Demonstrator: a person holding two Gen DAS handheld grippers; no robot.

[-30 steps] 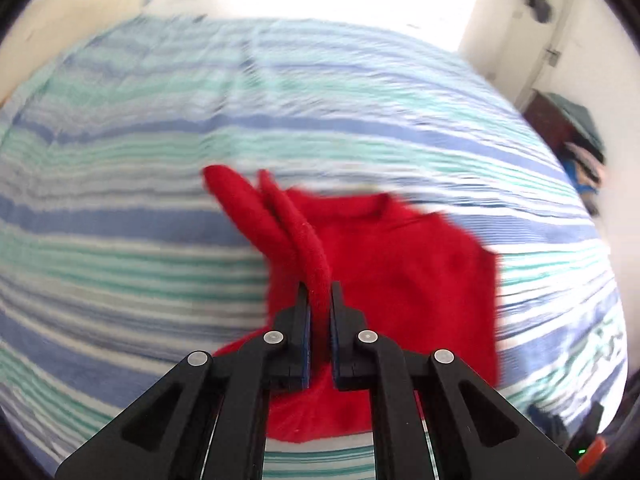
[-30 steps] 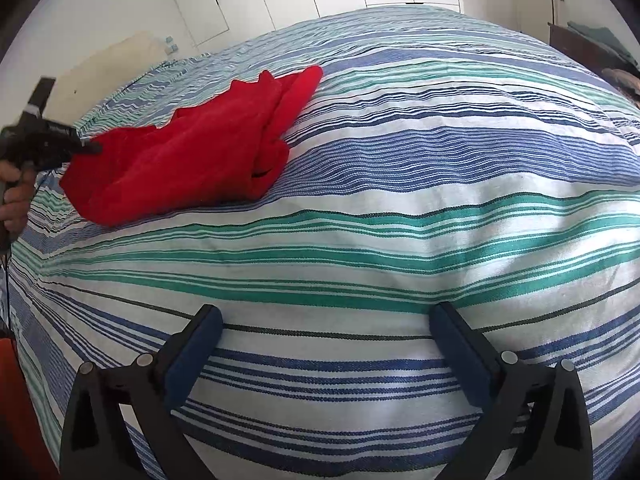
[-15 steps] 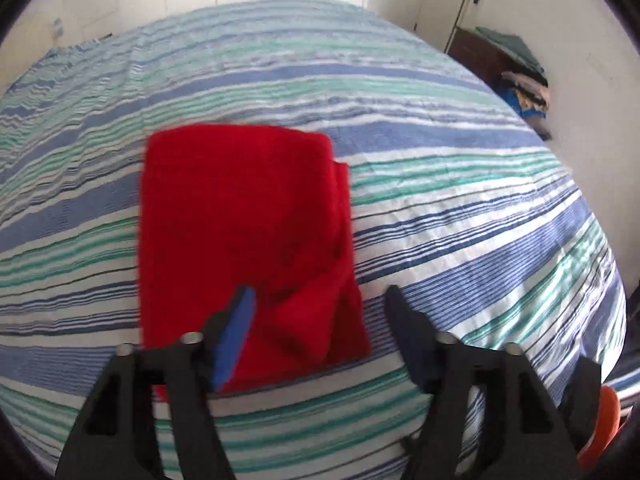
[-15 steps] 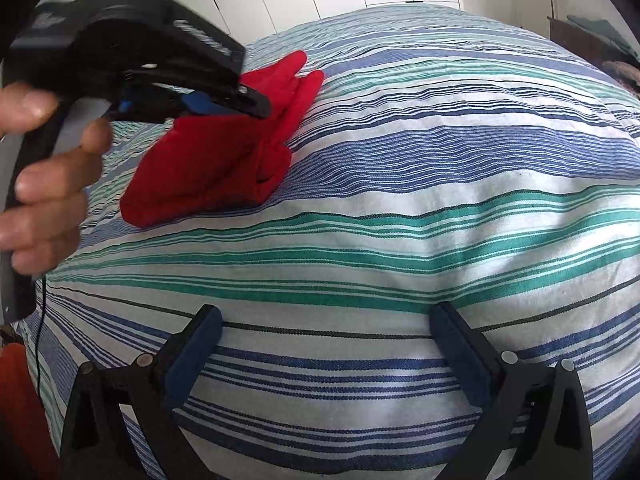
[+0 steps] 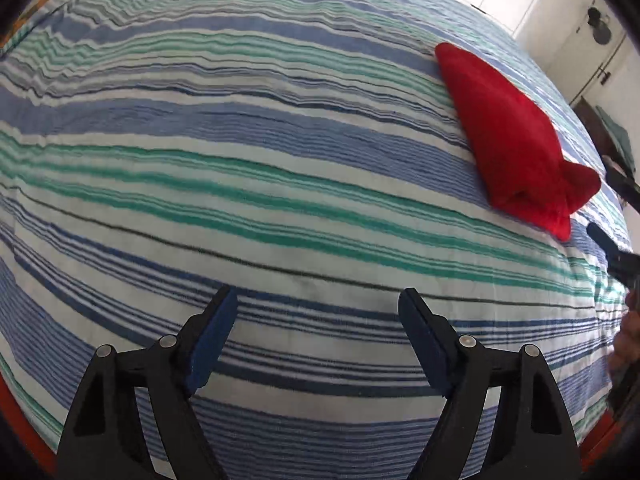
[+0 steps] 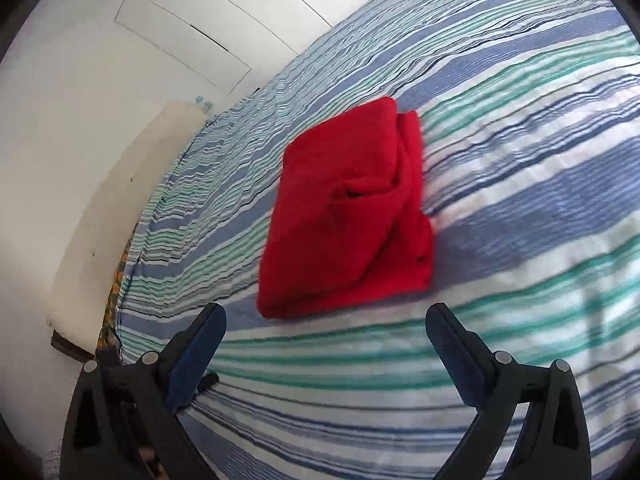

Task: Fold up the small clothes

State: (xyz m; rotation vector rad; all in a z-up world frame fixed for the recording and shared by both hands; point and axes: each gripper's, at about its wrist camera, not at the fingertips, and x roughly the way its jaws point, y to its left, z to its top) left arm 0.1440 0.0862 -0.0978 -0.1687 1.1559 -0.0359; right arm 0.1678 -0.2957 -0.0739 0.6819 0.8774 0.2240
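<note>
A red folded garment (image 5: 508,136) lies on the striped bed cover (image 5: 240,168), at the upper right in the left wrist view. My left gripper (image 5: 317,298) hovers over bare cover well left of the garment. Its jaws stand wide and are closing a little, with nothing between them. In the right wrist view the red garment (image 6: 352,216) lies just beyond my right gripper (image 6: 326,314), which is open and empty over the cover (image 6: 520,168). The garment's folded flaps overlap on its right side. The right gripper (image 5: 612,240) also shows dark at the left view's right edge.
White cupboard doors (image 6: 200,20) and a cream pad (image 6: 120,200) against the wall stand beyond the bed's left edge. A door (image 5: 592,40) and stacked clothes on dark furniture (image 5: 618,136) are at the far right. A hand (image 5: 630,340) shows at the right rim.
My left gripper let go of the red sleeve, opened wide and swung away to the left and down. The garment now lies folded. My right gripper moved up close to the garment.
</note>
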